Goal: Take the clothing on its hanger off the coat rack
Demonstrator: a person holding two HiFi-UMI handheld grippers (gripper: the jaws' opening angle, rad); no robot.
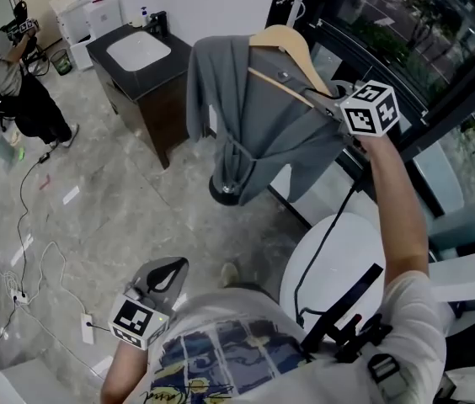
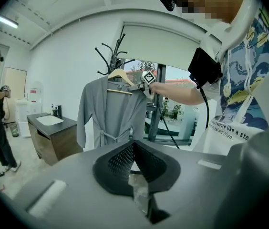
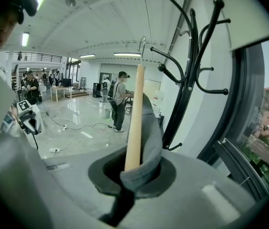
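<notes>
Grey floor below, right fingers clamp hanger and robe; left fingers seemingly shut.

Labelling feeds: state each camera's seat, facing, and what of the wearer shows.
Head view: on the head, steeply down at robe on hanger; right arm, shirt show.
Left gripper view: on left gripper, facing robe, coat rack; torso, right arm show.
Right gripper view: on right gripper, up the clamped hanger; shirt at left.
All share robe, hanger.
</notes>
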